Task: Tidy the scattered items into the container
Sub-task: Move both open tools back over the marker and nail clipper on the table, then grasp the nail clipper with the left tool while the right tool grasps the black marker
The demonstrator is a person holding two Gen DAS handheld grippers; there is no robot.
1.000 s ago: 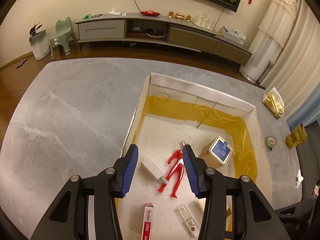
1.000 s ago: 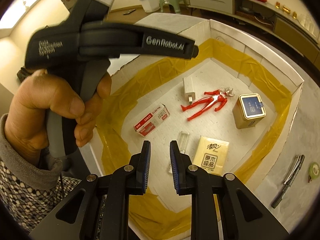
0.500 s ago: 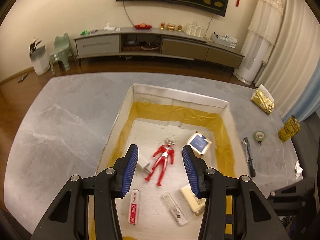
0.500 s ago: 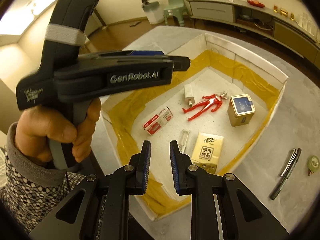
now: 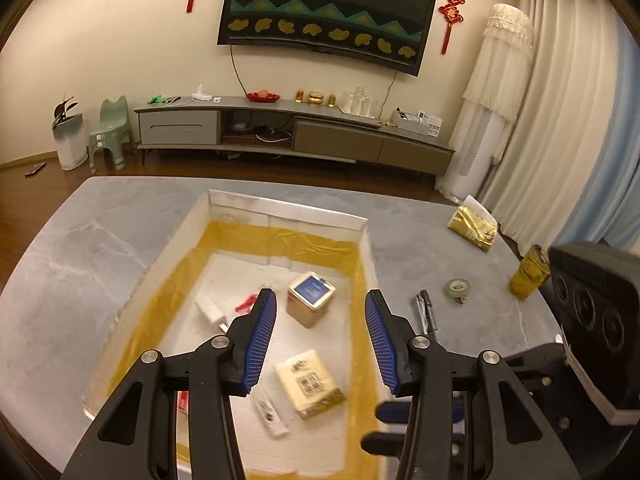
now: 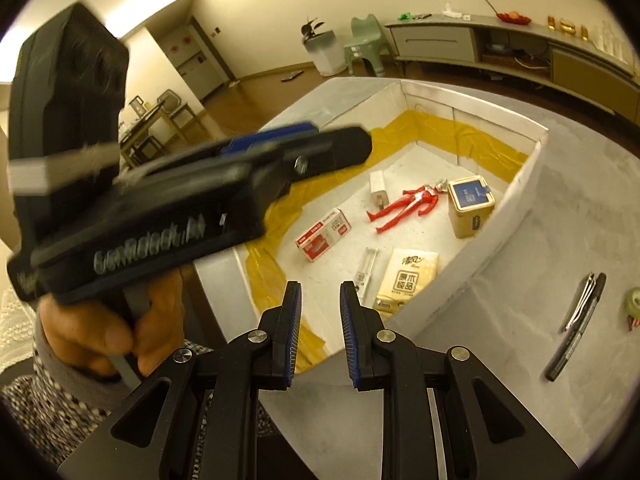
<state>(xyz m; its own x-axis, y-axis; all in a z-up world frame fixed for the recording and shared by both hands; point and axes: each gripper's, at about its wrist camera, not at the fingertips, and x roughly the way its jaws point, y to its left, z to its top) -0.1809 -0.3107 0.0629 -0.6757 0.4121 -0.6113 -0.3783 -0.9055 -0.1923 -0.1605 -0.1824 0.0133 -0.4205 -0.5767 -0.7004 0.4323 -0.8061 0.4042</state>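
left gripper [image 5: 320,336] spread wide, empty, above box [image 5: 280,210] — its finger hides most of red figure [image 5: 246,303]; right gripper [image 6: 320,328] parted, empty; pens [image 6: 578,326] outside.

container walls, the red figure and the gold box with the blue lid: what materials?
Container: looks like white foam board, matte and grainy, thick cut edges, seams covered with yellow tape.
Red figure: probably moulded plastic, smooth with a slight sheen.
Gold box: likely a metal tin, with a soft metallic gold sheen on its sides and rounded corners; printed card cannot be ruled out.
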